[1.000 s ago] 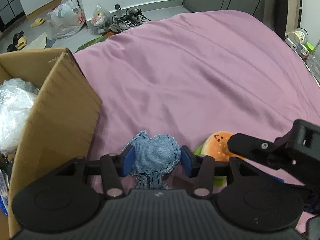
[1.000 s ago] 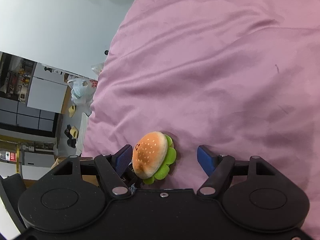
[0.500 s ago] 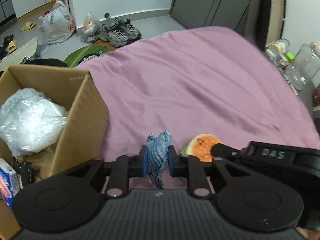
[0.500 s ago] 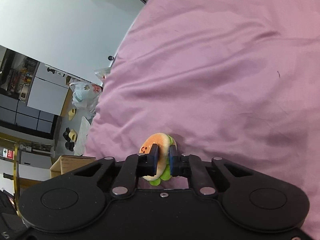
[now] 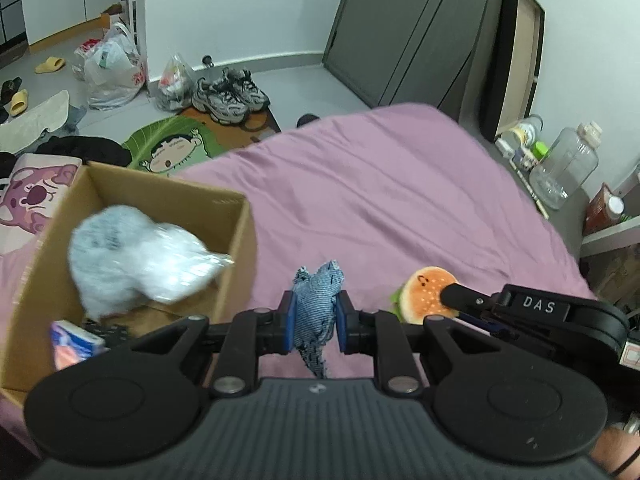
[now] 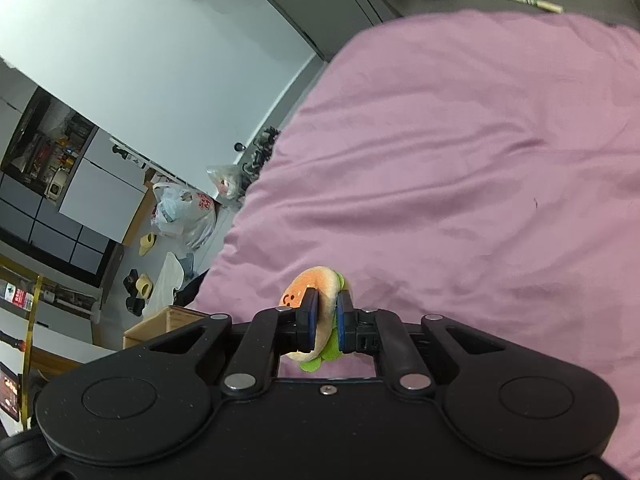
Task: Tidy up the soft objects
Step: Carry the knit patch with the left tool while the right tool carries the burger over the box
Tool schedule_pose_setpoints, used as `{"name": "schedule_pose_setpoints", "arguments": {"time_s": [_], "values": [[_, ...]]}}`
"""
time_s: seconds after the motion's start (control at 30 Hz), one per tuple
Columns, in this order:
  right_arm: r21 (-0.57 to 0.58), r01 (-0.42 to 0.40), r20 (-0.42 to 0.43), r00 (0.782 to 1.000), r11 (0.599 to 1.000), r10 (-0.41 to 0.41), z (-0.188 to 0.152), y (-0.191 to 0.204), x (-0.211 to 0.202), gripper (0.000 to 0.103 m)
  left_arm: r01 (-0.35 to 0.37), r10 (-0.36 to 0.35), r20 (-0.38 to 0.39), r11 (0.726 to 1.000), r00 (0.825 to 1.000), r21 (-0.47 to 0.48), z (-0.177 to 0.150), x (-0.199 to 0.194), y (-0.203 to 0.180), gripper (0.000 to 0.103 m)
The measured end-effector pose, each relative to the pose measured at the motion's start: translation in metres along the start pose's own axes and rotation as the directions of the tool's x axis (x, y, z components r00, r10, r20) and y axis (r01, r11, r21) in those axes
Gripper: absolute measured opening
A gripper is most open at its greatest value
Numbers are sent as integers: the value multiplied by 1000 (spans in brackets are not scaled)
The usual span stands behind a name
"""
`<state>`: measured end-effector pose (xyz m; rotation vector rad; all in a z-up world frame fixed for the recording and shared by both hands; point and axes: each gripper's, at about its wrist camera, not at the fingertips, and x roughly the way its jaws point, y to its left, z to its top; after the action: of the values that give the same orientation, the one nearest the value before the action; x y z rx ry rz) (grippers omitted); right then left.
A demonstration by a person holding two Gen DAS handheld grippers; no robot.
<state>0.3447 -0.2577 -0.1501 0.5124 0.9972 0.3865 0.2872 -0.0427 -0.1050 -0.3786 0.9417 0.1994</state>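
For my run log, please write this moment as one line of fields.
left gripper: shut on blue denim patch | right gripper: shut on orange burger plush | brown cardboard box: open beside

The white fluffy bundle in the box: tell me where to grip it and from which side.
Grip the crinkled plastic tail of the white bundle, coming down through the open top of the cardboard box. The box walls block every side approach, and the tail looks narrower than the bulky furry end, though the view is blurred.

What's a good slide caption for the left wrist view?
Left gripper shut on a denim scrap above the pink bedspread, cardboard box at left, right gripper pinching a burger plush.
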Motion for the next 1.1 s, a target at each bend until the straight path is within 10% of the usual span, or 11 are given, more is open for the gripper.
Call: {"name": "schedule_pose_setpoints", "arguments": {"time_s": [1.1], "values": [[-327, 15, 165, 985, 945, 41, -55, 120, -70, 10, 75, -69, 81, 994, 994, -75, 16, -100, 162, 19]]}}
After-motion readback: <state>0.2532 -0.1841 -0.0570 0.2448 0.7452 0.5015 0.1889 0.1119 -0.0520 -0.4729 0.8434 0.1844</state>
